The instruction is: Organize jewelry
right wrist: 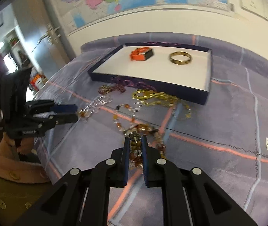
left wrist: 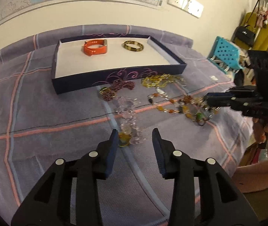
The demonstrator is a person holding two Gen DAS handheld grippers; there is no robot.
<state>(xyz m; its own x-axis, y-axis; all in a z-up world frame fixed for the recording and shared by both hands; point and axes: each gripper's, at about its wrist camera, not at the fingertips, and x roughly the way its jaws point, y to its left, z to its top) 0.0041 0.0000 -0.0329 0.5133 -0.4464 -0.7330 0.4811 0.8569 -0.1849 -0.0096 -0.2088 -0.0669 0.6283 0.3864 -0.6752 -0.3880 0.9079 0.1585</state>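
A: Starting at our right gripper (right wrist: 134,141): the fingers are nearly together, with only a narrow gap, and a bunched part of the amber bead necklace (right wrist: 134,128) is pinched between the pads. The rest of that strand trails away across the bedspread (right wrist: 228,116) toward the tray.

B: And our left gripper (left wrist: 135,134)?

A: Wide apart, holding nothing. The clear crystal necklace (left wrist: 127,111) lies just ahead of it, with the yellowish pendant at the end of that strand touching or just beside the inner face of the left-hand finger (left wrist: 113,141). We cannot tell whether it really touches.

B: So how do we do this step well?

A: We would judge the right side is in the middle of a pick. Lift slowly and straight up, so the loose length follows without catching the gold chain (right wrist: 156,98) just beside it. The beads look slippery and the grip covers only a clump, so we should keep the squeeze steady.

B: And where to?

A: The dark tray (left wrist: 179,64), farther off by the wall. An orange watch band (left wrist: 95,48) and a gold bangle (left wrist: 133,46) already sit apart on its white floor; the near half is free. The dark red bead piece (left wrist: 115,89) lies against the tray's front wall, so we should carry high over it.
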